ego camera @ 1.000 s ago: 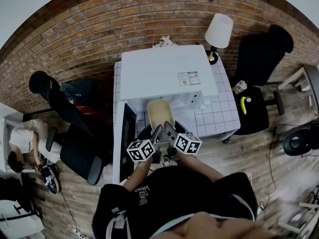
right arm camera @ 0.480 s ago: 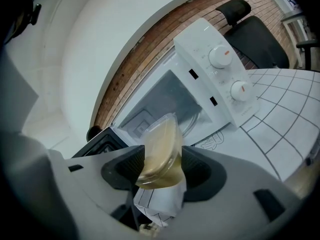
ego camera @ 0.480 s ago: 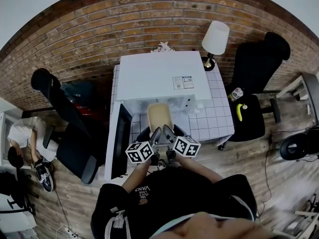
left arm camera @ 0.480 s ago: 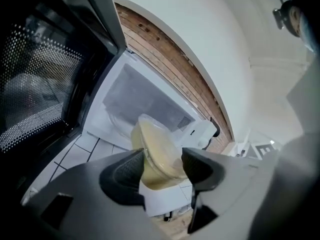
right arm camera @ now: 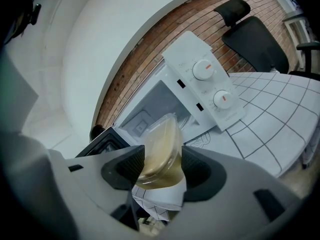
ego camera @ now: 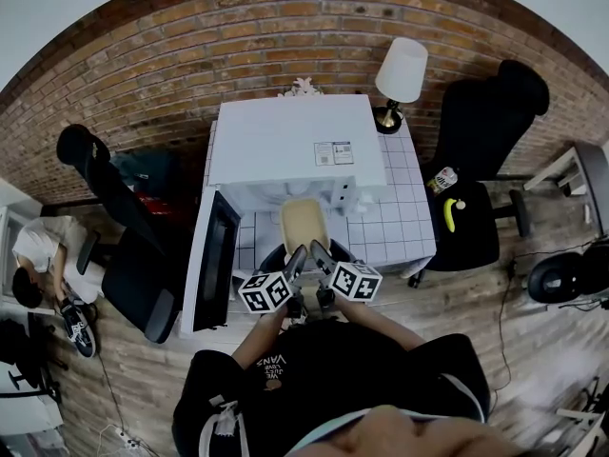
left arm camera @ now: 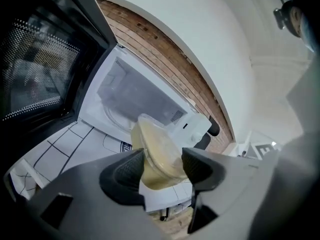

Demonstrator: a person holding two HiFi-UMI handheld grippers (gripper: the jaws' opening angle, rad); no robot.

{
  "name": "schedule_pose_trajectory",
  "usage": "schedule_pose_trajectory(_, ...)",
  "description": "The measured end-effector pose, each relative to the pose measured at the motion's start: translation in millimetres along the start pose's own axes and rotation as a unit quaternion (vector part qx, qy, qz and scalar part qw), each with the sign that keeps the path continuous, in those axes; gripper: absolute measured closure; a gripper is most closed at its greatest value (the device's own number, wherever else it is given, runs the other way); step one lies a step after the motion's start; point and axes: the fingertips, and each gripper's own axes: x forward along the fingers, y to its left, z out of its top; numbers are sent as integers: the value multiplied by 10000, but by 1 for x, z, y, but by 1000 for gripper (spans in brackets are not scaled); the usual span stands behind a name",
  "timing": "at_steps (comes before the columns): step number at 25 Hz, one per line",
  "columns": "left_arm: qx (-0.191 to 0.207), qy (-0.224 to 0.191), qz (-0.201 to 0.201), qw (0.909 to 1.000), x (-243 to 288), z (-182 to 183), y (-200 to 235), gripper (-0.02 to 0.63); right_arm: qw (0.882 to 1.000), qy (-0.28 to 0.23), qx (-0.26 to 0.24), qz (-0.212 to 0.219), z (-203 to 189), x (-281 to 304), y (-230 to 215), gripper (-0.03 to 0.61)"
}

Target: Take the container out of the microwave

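The container (ego camera: 304, 223) is a clear, lidded tub of pale yellow-beige food. I hold its near end clamped between the jaws of my left gripper (left arm camera: 162, 166) and my right gripper (right arm camera: 162, 166). It sits just in front of the white microwave (ego camera: 285, 141), whose door (ego camera: 211, 272) hangs open to the left.

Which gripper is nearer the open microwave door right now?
Left. The left gripper grips the container on the side toward the open door; the right gripper grips its other side, farther from the door.

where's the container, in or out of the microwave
Out: left gripper and right gripper hold the container in front of the microwave's open cavity.
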Motion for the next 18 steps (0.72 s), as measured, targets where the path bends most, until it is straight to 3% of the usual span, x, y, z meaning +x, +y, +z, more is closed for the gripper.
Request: schedule_pose_trajectory(18, -45, -278, 268, 9992, -21, -26, -28, 367, 9991, 221, -164, 335, -8, -35, -5, 356)
